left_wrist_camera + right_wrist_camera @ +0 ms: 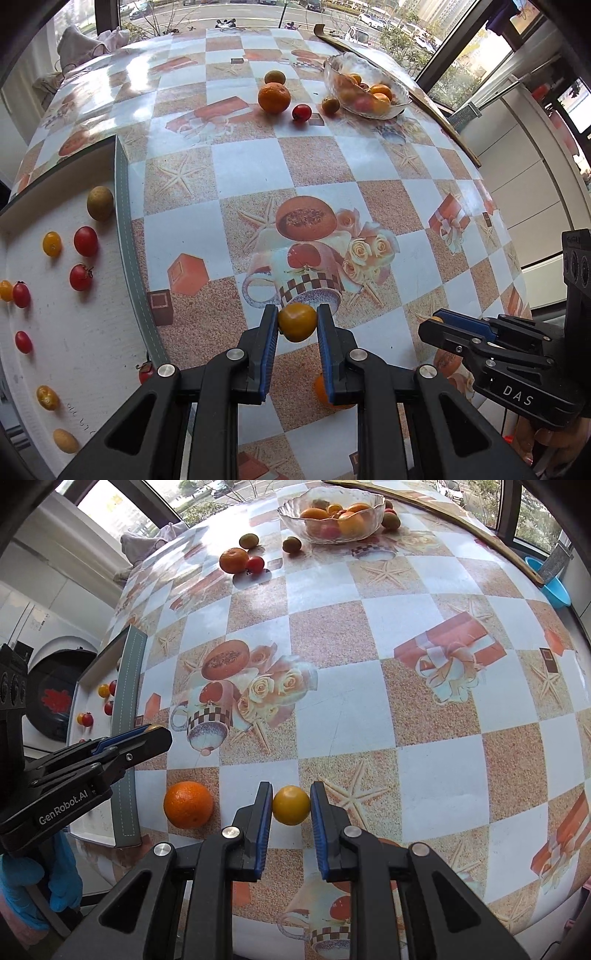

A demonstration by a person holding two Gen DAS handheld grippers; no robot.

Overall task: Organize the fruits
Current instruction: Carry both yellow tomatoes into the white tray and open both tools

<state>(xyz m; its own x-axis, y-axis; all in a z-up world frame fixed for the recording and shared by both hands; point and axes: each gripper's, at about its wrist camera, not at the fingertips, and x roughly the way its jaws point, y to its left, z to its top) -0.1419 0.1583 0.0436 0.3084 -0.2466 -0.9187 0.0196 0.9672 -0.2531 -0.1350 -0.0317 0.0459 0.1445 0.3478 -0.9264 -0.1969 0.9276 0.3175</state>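
My left gripper [297, 319] is shut on a small yellow-orange fruit [297, 322] and holds it above the table. It also shows in the right wrist view [157, 731], near the white tray [125, 738]. My right gripper [291, 805] is shut on a yellow round fruit [291, 805] near the table's front edge. It shows at the right of the left wrist view [432, 325]. A large orange [188, 804] lies just left of the right gripper. The white tray [74, 332] holds several cherry tomatoes and small fruits.
A glass bowl [364, 88] with several fruits stands at the far right of the table. Near it lie an orange [274, 97], a red tomato [301, 112] and two greenish fruits [274, 77]. A blue basin [550, 583] sits beyond the table's right edge.
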